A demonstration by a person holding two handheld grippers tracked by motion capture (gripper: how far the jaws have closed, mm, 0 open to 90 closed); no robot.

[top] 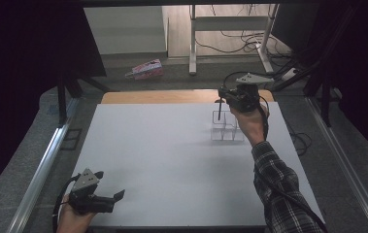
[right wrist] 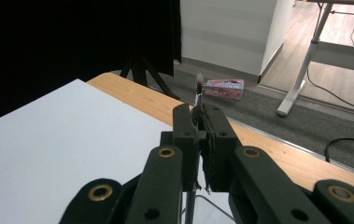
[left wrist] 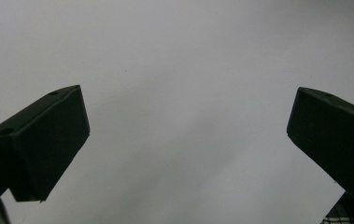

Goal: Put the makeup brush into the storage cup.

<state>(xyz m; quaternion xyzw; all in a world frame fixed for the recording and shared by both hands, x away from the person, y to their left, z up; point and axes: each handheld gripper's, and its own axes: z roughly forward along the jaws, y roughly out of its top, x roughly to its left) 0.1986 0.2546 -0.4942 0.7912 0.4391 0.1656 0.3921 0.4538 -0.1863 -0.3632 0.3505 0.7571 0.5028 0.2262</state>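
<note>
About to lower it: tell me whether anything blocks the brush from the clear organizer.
Nothing visible does. The right hand-held gripper holds the brush upright just above the clear organizer, open air between them.

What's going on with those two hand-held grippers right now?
Right hand-held gripper shut on thin brush, over clear organizer. Left hand-held gripper open, idle at near table edge. Nothing blocking.

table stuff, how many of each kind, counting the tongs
tongs: 2, the left tongs open, the right tongs shut on a slim dark brush
clear divided organizer: 1
slim dark brush: 1, hanging over the organizer
pink box on the floor beyond the table: 1
total: 5
</note>
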